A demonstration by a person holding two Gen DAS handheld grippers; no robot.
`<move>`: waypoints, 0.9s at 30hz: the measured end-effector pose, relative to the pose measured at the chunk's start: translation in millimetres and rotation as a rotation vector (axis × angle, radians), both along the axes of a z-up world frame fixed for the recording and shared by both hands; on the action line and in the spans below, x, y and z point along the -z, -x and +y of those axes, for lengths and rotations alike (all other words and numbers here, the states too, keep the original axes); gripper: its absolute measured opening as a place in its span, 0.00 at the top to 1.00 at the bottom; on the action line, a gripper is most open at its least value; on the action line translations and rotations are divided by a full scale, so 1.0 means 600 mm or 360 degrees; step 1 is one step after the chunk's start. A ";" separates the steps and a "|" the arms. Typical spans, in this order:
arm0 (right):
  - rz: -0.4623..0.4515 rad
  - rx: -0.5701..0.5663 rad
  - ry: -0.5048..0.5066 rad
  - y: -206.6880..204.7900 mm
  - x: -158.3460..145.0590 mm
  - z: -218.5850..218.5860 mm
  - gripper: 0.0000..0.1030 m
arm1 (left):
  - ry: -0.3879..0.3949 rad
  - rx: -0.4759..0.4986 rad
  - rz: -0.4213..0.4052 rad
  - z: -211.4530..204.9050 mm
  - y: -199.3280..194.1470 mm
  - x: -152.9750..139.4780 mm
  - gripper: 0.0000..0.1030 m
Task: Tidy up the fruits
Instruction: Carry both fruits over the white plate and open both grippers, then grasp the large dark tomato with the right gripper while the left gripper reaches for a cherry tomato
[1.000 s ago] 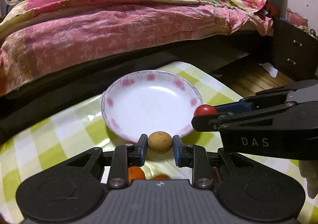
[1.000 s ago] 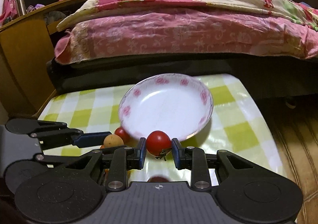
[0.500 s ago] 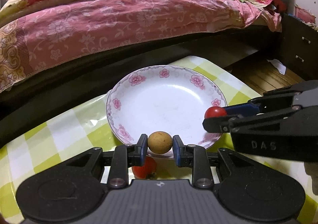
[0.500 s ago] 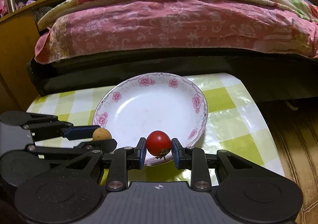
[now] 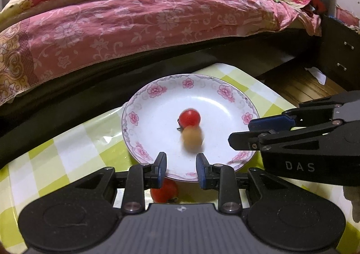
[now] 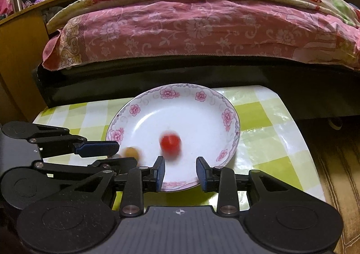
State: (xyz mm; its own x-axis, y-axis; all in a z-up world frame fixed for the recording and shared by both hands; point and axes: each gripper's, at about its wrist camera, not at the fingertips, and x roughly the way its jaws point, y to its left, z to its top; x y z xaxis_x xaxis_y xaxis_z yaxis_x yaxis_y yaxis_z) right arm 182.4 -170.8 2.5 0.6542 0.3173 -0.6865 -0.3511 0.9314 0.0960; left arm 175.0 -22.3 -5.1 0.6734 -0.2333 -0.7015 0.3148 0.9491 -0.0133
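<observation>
Release on both sides: the left gripper point(image 5: 181, 169) and the right gripper point(image 6: 181, 171) have just been opening, jaws now parted with nothing between them; half a second ago each clamped a fruit; the cherry tomato point(image 5: 189, 118) and the tan longan-like fruit point(image 5: 192, 139) now lie blurred, touching, inside the floral plate point(image 5: 157, 91); another tomato point(image 5: 164, 191) waits on the checked tablecloth point(image 5: 67, 141), likely next.

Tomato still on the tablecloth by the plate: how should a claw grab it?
Pinch the tomato across its round middle, one finger on each side, coming down from above on the near side. It is a smooth ball, so any width fits, but the plate rim sits right behind it and probably blocks the far side.
</observation>
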 end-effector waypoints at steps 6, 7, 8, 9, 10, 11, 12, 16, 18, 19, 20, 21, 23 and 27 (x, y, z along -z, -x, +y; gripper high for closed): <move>-0.0008 0.0021 -0.0015 0.001 -0.007 -0.005 0.71 | 0.0044 -0.0029 -0.0022 0.009 0.004 -0.017 0.64; -0.0011 0.0025 -0.0019 0.003 -0.009 -0.006 0.71 | 0.0051 -0.0029 -0.0027 0.009 0.005 -0.021 0.64; -0.0014 0.0028 -0.0026 0.004 -0.013 -0.007 0.71 | 0.0056 -0.0027 -0.0032 0.010 0.007 -0.024 0.63; -0.0018 0.0031 -0.0032 0.006 -0.015 -0.008 0.71 | 0.0059 -0.0025 -0.0038 0.011 0.010 -0.028 0.63; -0.0023 0.0033 -0.0039 0.008 -0.018 -0.009 0.71 | 0.0061 -0.0022 -0.0044 0.011 0.013 -0.031 0.63; -0.0026 0.0033 -0.0050 0.011 -0.022 -0.010 0.70 | 0.0063 -0.0019 -0.0047 0.012 0.016 -0.034 0.63; -0.0027 0.0031 -0.0058 0.013 -0.024 -0.011 0.69 | 0.0064 -0.0016 -0.0048 0.013 0.019 -0.036 0.63; -0.0028 0.0014 -0.0067 0.025 -0.028 -0.007 0.66 | 0.0051 -0.0005 -0.0048 0.014 0.032 -0.038 0.62; -0.0025 0.0003 -0.0059 0.031 -0.028 -0.003 0.66 | 0.0042 -0.0006 -0.0039 0.015 0.036 -0.037 0.62; -0.0024 -0.0001 -0.0052 0.034 -0.028 0.000 0.66 | 0.0043 -0.0003 -0.0034 0.016 0.038 -0.037 0.62; -0.0021 -0.0007 -0.0047 0.036 -0.027 0.001 0.66 | 0.0043 0.0000 -0.0031 0.017 0.041 -0.037 0.62; -0.0018 -0.0012 -0.0046 0.038 -0.028 0.002 0.66 | 0.0042 0.0001 -0.0030 0.018 0.043 -0.037 0.61; -0.0012 -0.0014 -0.0049 0.044 -0.028 0.002 0.65 | 0.0046 0.0004 -0.0023 0.020 0.049 -0.036 0.60; 0.0003 -0.0019 -0.0037 0.056 -0.025 0.002 0.62 | 0.0042 0.0006 0.0001 0.019 0.055 -0.034 0.60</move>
